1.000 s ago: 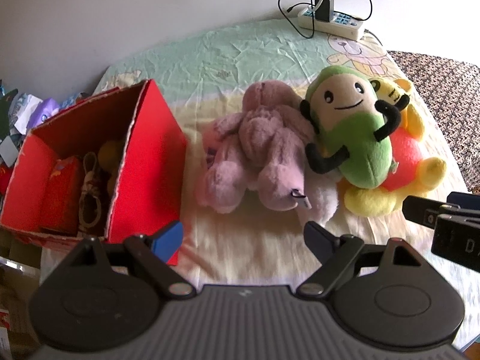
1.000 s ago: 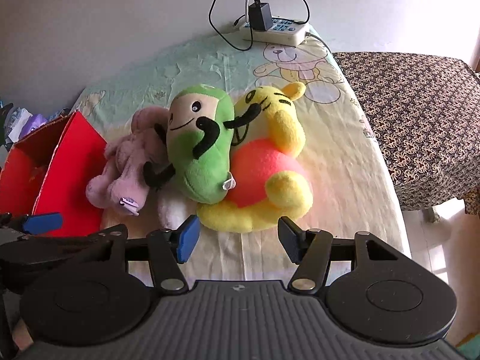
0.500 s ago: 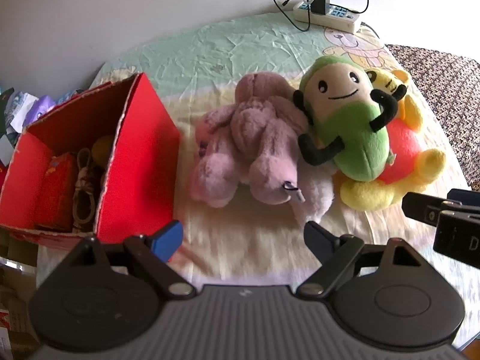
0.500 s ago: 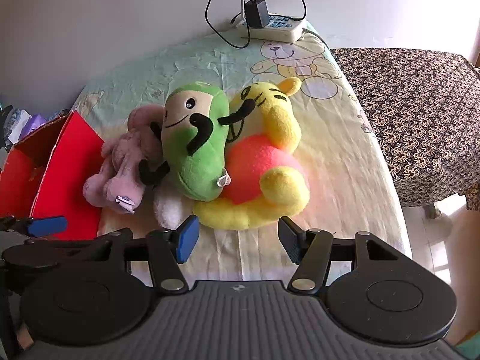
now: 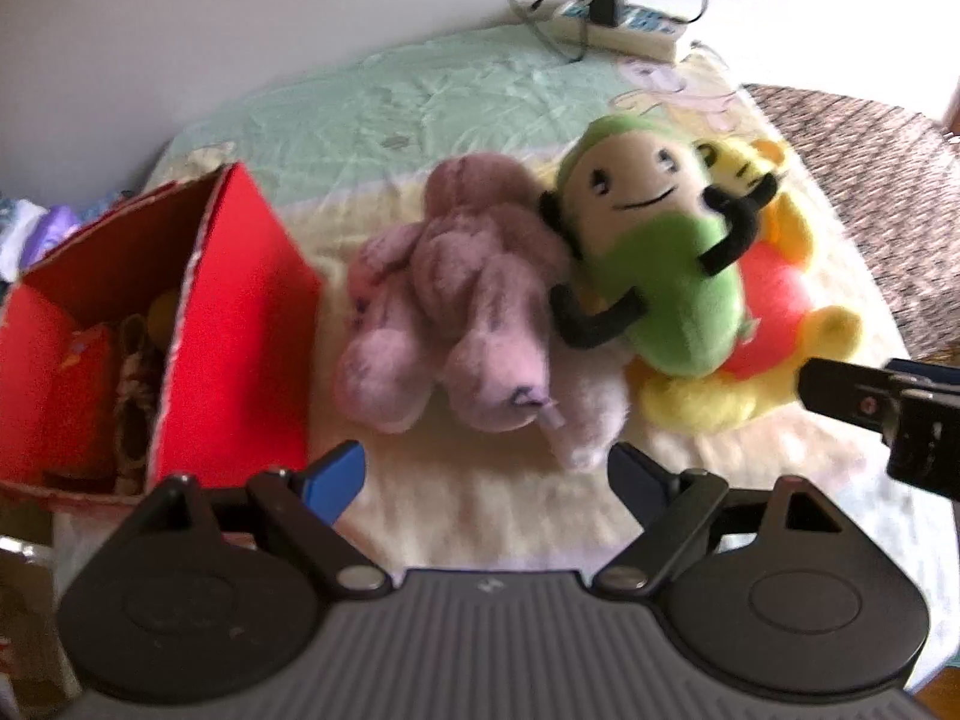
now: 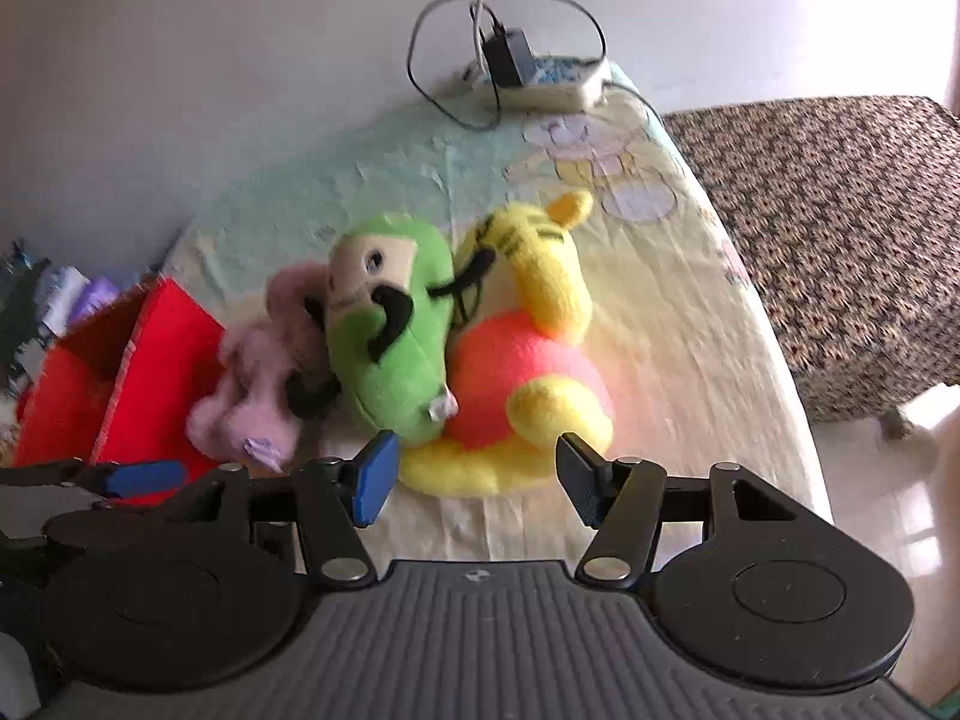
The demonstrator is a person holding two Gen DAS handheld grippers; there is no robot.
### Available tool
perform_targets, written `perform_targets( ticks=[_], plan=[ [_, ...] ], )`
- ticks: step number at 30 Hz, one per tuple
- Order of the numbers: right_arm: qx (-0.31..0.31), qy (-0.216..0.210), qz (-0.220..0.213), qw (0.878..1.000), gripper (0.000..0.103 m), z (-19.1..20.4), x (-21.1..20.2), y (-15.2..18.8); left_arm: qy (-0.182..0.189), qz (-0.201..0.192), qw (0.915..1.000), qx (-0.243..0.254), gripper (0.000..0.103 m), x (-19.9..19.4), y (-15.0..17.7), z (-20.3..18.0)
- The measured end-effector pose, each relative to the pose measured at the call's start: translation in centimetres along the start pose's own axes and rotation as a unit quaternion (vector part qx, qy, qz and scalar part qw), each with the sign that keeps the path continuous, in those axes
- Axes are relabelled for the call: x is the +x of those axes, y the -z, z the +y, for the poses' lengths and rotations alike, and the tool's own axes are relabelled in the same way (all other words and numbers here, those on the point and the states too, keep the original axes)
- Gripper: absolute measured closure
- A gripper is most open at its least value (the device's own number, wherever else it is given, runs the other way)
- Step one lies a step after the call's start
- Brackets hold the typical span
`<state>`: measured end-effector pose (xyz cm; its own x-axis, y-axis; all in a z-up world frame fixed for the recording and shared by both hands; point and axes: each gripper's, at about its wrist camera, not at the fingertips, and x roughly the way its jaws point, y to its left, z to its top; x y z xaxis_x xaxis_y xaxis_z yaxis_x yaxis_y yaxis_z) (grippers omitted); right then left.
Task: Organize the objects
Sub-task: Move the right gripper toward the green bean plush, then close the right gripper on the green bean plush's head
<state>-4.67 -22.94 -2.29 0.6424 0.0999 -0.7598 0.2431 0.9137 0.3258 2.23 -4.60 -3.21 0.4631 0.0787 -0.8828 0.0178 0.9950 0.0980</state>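
Both hand-held grippers, left [image 5: 486,471] and right [image 6: 474,477], were held wide and empty above the plush toys [image 5: 474,306] beside the red box [image 5: 240,330].

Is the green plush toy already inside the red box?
No: the green toy lies on the bed sheet between the pink toy and yellow toy, outside the red box.

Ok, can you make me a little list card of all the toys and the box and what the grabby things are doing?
surface: bed sheet
toys: pink plush, green plush, yellow plush, huddled touching
box: red box, left of the toys, things already inside
left gripper: open, empty, facing pink plush
right gripper: open, empty, near yellow plush
far end: power strip
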Motion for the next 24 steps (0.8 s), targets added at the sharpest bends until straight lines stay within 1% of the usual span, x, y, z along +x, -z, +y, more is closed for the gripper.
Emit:
perform_targets(
  ticks=[4, 5, 9, 10, 14, 18, 21, 24],
  plan=[
    [0.018, -0.007, -0.034, 0.999, 0.042, -1.0, -0.7, -1.2, 0.027, -0.034, 0.9991, 0.004, 0.016, -1.1, -0.8, 0.2],
    [0.024, -0.011, -0.038, 0.999, 0.042, -1.2, -0.8, -1.4, 0.039, -0.037, 0.9985, 0.005, 0.016, -1.2, -1.1, 0.3],
    [0.04, -0.031, -0.053, 0.997, 0.042, -1.8, -0.6, -2.5, 0.098, -0.028, 0.9948, -0.009, 0.016, -0.7, -2.2, 0.8],
    [0.042, -0.039, -0.054, 0.997, 0.042, -1.9, -0.4, -2.7, 0.106, -0.027, 0.9939, -0.012, 0.016, -0.6, -2.5, 0.8],
    [0.053, -0.089, -0.044, 0.994, 0.042, -1.8, 0.8, -3.4, 0.124, -0.035, 0.9917, -0.009, 0.016, -0.2, -3.4, 0.1],
    [0.067, -0.12, -0.032, 0.99, 0.041, -1.5, 2.6, -4.1, 0.128, -0.043, 0.9907, 0.01, 0.016, 0.4, -4.0, -0.9],
    [0.076, -0.132, -0.017, 0.988, 0.041, -1.4, 3.7, -4.4, 0.144, -0.04, 0.9886, 0.018, 0.016, 1.0, -4.5, -1.3],
    [0.078, -0.137, -0.002, 0.988, 0.041, -1.5, 4.9, -4.7, 0.146, -0.031, 0.9886, 0.019, 0.016, 1.9, -5.1, -1.7]
  ],
)
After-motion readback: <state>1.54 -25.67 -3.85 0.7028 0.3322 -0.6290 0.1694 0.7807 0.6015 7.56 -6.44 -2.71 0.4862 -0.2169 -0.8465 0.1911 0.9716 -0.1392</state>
